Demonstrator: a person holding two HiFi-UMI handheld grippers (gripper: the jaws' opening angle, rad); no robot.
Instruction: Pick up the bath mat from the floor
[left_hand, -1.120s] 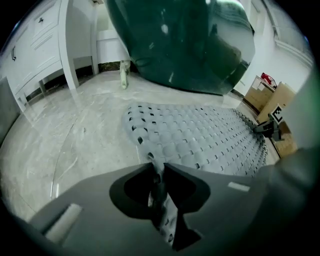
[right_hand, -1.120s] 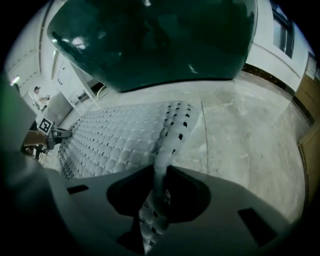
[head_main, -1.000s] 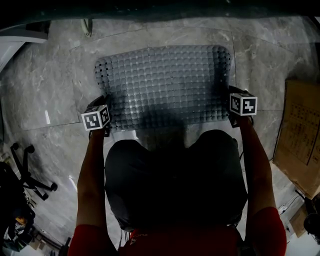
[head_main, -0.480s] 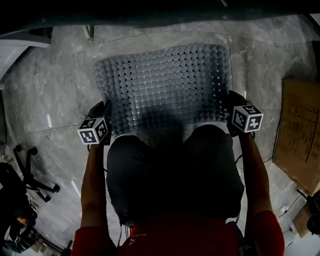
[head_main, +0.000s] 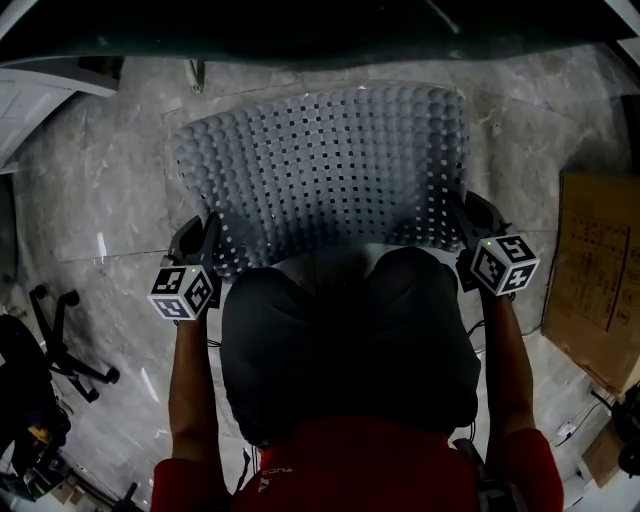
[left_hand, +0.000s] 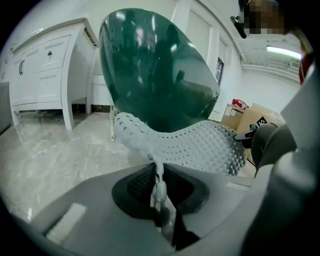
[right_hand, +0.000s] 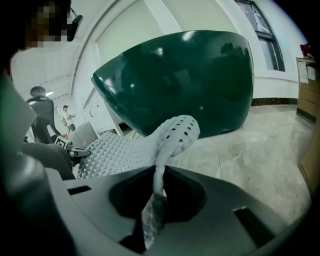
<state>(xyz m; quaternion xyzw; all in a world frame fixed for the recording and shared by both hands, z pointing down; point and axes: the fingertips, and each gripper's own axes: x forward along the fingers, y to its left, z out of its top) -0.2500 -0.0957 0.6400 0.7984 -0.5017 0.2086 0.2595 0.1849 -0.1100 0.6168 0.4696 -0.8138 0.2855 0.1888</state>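
Both pairs of jaws are nearly together and clamped on the bath mat (head_main: 330, 170), one at each near corner. In the left gripper view, the left gripper (left_hand: 159, 190) pinches a thin fold of the pale grey, perforated rubber between its pads, and the sheet rises out of the jaws and spreads to the right. The right gripper view shows the same on the other side: the right gripper (right_hand: 156, 200) bites the mat's edge, which stands up from the jaws and curls over at the top.

From the head view, the pickup looks well under way. The grasp is made on both sides and the near edge is raised, held across the person's knees between the two grippers. From there the mat bows and slopes away toward the dark green tub (right_hand: 185, 80). Its far edge lies close to that tub, and I cannot tell whether it is touching the marble floor (head_main: 100, 200) or already clear of it.

What seems left is to carry the whole sheet up and free of the floor. The mat looks limp and heavy enough to sag between the two grips, so both holds will need to stay firm through the lift.
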